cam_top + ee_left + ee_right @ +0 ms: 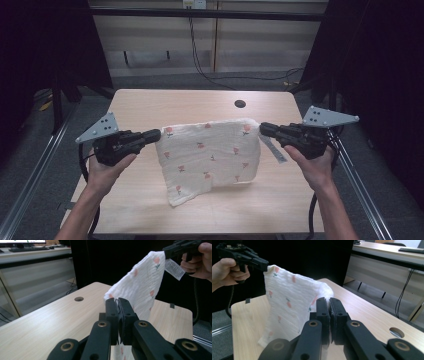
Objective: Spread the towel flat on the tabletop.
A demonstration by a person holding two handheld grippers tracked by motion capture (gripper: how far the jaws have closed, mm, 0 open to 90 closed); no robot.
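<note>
Cloth held up by two corners over the table

Cloth (210, 155) with small pink flowers hangs between the two grippers, above the wooden table (150, 107). It is white and has a crinkled surface. Its upper edge runs almost level from one gripper to the other, and its lower part falls down toward the table top; in the high view the lowest corner seems to rest on the wood near the front edge (I cannot tell for sure if it touches).

The left gripper (156, 135) has its jaws pressed together on the upper left corner of the cloth. In the left gripper view the two black jaws stand tight against each other with the white fabric pinched at their tips. The right gripper (264, 129) is pinching the upper right corner in the same way, and the right gripper view shows its jaws closed on the fabric too. Each gripper is held in one hand, and both point inward, toward each other.

A small grey label (276, 150) hangs from the cloth just below the right gripper. In the left gripper view it shows printed lines, too small to read.

A round dark hole (240, 104) lies in the table top behind the cloth, well apart from it.
</note>
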